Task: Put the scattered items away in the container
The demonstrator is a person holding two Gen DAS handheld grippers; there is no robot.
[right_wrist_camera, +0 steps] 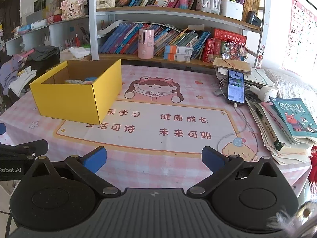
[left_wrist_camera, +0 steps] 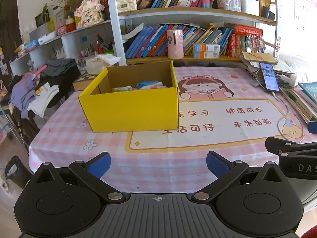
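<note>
A yellow cardboard box (left_wrist_camera: pixel 130 109) stands open on the pink checked table mat (left_wrist_camera: pixel 198 158); it also shows in the right wrist view (right_wrist_camera: pixel 67 103) at the left. Small items lie inside it, a blue one (left_wrist_camera: pixel 145 84) and pale ones (right_wrist_camera: pixel 74 81), mostly hidden by its walls. My left gripper (left_wrist_camera: pixel 157 165) is open and empty, low over the table's near edge, well in front of the box. My right gripper (right_wrist_camera: pixel 154 159) is open and empty, to the right of the box. Each gripper's side shows at the edge of the other's view.
A phone (right_wrist_camera: pixel 235 87) on a charging cable lies at the right, beside stacked books and papers (right_wrist_camera: pixel 287 123). A bookshelf (left_wrist_camera: pixel 188 59) with a pink cup (left_wrist_camera: pixel 175 43) stands behind the table. Clothes (left_wrist_camera: pixel 29 95) are piled left of the table.
</note>
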